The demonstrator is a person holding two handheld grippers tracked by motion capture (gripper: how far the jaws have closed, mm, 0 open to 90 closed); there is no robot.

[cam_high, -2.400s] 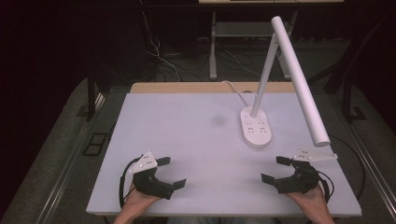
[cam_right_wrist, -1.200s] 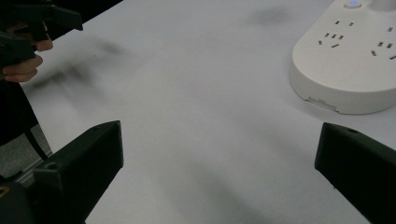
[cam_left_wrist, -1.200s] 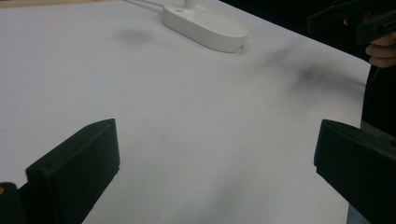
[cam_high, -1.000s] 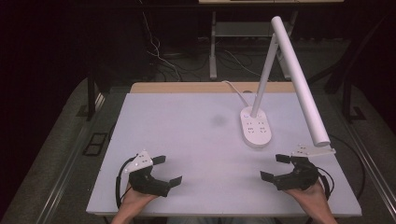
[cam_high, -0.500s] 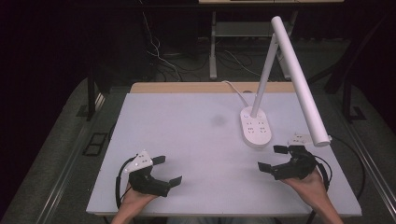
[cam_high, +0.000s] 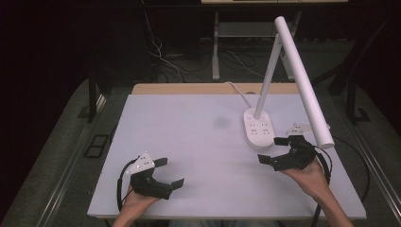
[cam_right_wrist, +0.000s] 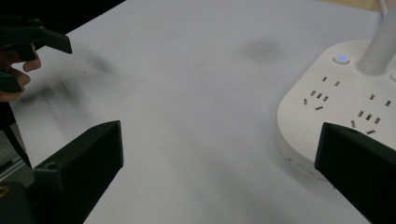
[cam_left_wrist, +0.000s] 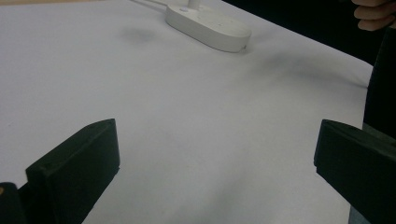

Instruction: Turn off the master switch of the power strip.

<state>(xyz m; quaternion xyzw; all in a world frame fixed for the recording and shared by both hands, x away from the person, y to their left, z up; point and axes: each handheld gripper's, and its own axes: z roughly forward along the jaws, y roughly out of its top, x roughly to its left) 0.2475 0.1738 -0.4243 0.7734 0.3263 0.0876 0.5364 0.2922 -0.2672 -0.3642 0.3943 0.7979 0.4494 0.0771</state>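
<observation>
A white desk lamp stands on the white table (cam_high: 189,127); its base (cam_high: 257,128) is a power strip with sockets and a small blue-lit button (cam_right_wrist: 342,59), its tube head (cam_high: 303,80) slanting over the right side. My right gripper (cam_high: 274,150) is open just in front and to the right of the base, under the lamp head, holding nothing. Its view has the base (cam_right_wrist: 345,107) close at the right. My left gripper (cam_high: 169,172) rests open near the front left edge, nothing between its jaws. The left gripper view has the base (cam_left_wrist: 208,25) far off.
The lamp's white cord (cam_high: 239,92) runs off the back of the table. A wooden strip (cam_high: 203,88) borders the far edge. Black cables (cam_high: 161,52) and a metal stand (cam_high: 216,52) sit on the floor behind. A faint grey smudge (cam_high: 221,122) marks the tabletop.
My right gripper has moved forward and up, from the front right edge to beside the lamp base. The left gripper slid slightly back toward the front edge, then stayed still.
</observation>
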